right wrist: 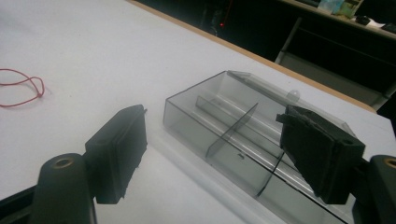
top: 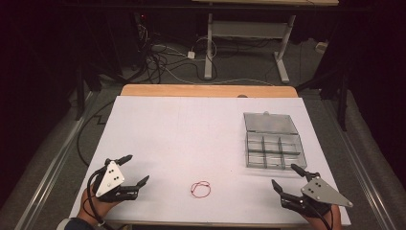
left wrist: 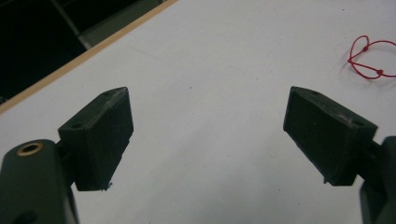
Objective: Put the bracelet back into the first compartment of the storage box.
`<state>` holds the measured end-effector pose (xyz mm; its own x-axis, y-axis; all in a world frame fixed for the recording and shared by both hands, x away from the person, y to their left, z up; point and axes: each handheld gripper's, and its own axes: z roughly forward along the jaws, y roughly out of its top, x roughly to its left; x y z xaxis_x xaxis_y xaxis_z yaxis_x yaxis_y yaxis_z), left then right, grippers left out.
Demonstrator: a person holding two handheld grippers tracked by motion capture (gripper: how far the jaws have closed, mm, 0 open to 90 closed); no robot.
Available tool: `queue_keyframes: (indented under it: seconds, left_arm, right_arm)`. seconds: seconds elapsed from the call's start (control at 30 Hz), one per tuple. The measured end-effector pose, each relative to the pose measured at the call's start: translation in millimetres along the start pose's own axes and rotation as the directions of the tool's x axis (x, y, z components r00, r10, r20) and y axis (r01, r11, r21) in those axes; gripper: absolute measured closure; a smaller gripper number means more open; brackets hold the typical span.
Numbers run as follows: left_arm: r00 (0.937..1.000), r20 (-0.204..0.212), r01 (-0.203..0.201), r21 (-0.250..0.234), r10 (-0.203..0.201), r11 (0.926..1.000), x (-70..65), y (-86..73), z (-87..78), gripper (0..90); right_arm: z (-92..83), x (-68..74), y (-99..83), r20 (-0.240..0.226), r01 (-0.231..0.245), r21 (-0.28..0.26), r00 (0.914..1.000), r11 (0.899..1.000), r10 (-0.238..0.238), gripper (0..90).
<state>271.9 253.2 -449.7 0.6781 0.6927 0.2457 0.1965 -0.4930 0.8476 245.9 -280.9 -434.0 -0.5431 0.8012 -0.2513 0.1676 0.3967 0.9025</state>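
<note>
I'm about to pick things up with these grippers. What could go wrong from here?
1. The red string lies flat and thin on the table; the open left gripper may close on nothing or just drag it.
2. The clear box is light-looking, lid open; the right gripper, open beside it, could shove it.

A clear plastic organiser box (top: 273,147) lies flat on the white table top (top: 182,129), its lid (top: 269,122) swung open and lying back on the side away from the person. Thin dividers split its tray into small compartments in two rows. A thin red string loop (top: 200,189), twisted into a loose ring, lies flat on the table, to the left of the box and nearer the person, well apart from it.
</note>
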Motion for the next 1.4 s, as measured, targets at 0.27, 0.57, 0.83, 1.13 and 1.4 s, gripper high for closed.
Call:
queue_keyframes:
  seconds: [0.27, 0.57, 0.83, 1.13, 1.4]
  left_arm:
    - [0.9996, -0.002, 0.030, -0.011, -0.030, 0.9995, 3.4, -4.8, -1.7, 16.2]
    - [0.9992, 0.023, 0.034, -0.005, -0.034, 0.9994, 7.0, -7.3, 3.0, 16.3]
    - [0.9996, 0.025, 0.012, 0.010, -0.012, 0.9999, 1.2, -7.9, 0.3, 16.6]
    - [0.9998, 0.013, 0.013, 0.031, -0.014, 0.9994, 1.0, -11.5, -2.3, 16.6]
    - [0.9998, 0.008, 0.018, 0.034, -0.018, 0.9993, -1.2, -13.9, -5.1, 16.6]
  right_arm:
    - [4.7, 0.4, 0.0, -0.022, -0.029, 0.011, 0.9993, 1.000, 0.029, 22.5]
    - [13.8, -1.1, 6.6, -0.074, -0.046, 0.008, 0.9962, 0.999, 0.046, 24.9]
    - [28.1, 8.4, 19.3, -0.162, -0.039, 0.027, 0.9859, 0.999, 0.043, 22.6]
    - [46.9, 22.3, 36.2, -0.263, -0.013, 0.032, 0.9647, 0.999, 0.021, 24.3]
    - [80.3, 47.5, 52.7, -0.338, 0.022, 0.040, 0.9410, 0.999, -0.007, 24.5]
